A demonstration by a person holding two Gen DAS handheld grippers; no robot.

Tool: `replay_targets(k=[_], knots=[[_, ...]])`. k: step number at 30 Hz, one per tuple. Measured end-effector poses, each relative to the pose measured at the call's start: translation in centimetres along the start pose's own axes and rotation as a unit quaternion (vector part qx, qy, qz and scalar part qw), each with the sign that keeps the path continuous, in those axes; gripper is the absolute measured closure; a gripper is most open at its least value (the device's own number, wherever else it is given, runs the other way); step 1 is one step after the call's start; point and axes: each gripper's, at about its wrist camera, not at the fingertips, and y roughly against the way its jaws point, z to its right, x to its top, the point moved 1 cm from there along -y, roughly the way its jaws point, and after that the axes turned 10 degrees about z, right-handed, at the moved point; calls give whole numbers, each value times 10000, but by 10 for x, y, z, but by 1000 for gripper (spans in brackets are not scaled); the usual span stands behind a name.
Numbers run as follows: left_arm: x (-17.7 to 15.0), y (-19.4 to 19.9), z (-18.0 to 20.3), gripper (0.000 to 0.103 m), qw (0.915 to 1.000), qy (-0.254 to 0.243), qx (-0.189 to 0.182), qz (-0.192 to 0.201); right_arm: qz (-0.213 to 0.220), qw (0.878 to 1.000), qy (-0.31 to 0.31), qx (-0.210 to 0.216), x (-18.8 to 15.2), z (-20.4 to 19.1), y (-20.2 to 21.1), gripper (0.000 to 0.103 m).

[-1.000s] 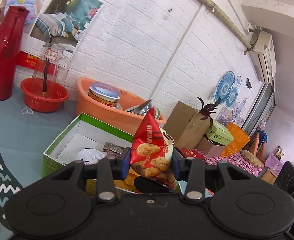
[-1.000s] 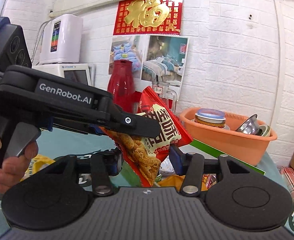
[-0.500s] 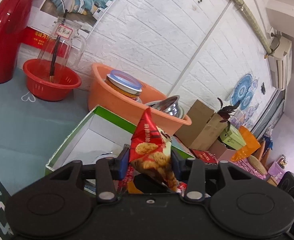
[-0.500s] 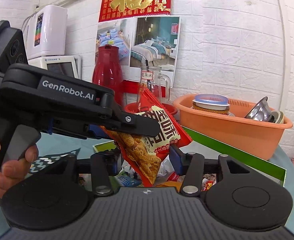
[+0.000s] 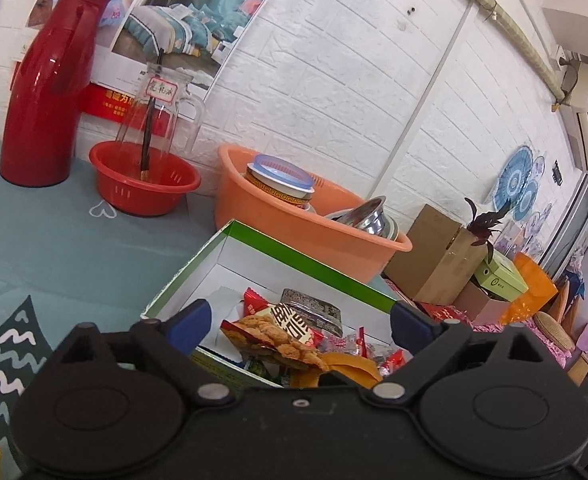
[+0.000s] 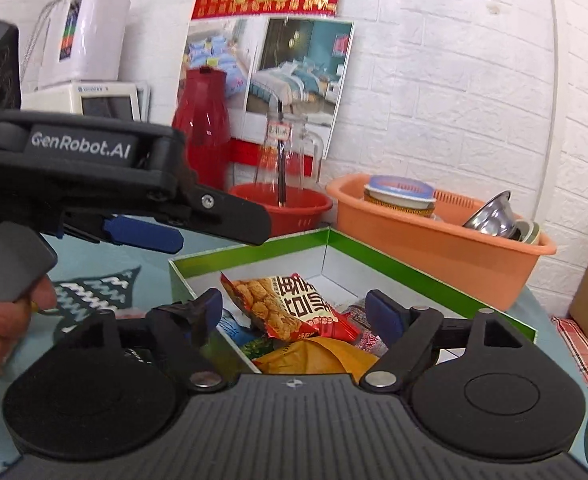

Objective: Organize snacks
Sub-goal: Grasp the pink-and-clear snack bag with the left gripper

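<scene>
Left wrist view: the left gripper has its blue-padded jaws spread wide and opening, with nothing pressed between the pads; the red crinkly snack bag printed with fried nuggets lies loose below the gap, inside the white cardboard box with a green rim, on top of other wrappers, among them a grey foil packet and an orange-yellow pouch. Just behind the box stands an orange plastic basin holding a lidded tin and steel bowls; to its left a small red plastic colander bowl carries a clear glass jug, and a tall red thermos jug stands beside that on the teal tablecloth. Right wrist view: the right gripper also has its jaws wide apart and opening, the pads clear of the same snack bag, which lies flat in the box over the yellow pouch. The left gripper reaches in from the left edge above the box's near corner, a person's hand around its handle. The orange basin sits just behind the box, against the white brick wall.
</scene>
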Motion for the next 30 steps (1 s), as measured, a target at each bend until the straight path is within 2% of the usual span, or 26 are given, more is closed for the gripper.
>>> replay_targets(k=[4, 8, 12, 15, 20, 24, 29, 30], knots=[[-6, 25, 12, 0, 10000, -18, 3, -4, 229, 9996, -166, 24, 8, 2, 35, 0], [-16, 45, 28, 0, 9997, -99, 62, -204, 351, 9985, -420, 51, 14, 7, 71, 0], [-30, 65, 43, 0, 9994, -105, -118, -299, 369, 9985, -412, 44, 9, 5, 105, 0], [-41, 73, 53, 0, 9987, -109, -250, -420, 181, 9992, -356, 40, -5, 4, 122, 0], [-60, 60, 66, 0, 9972, -147, -316, -667, -322, 9985, -407, -142, -39, 3, 145, 0], [-74, 34, 70, 0, 9956, -124, -237, -896, -484, 9963, -690, -151, -54, 9, 159, 0], [-89, -1, 70, 0, 9922, -89, -137, -1236, -588, 9957, -681, -202, -60, 11, 166, 0], [-93, -7, 69, 6, 9911, -57, -116, -1327, -602, 9956, -687, -189, -60, 11, 165, 0]])
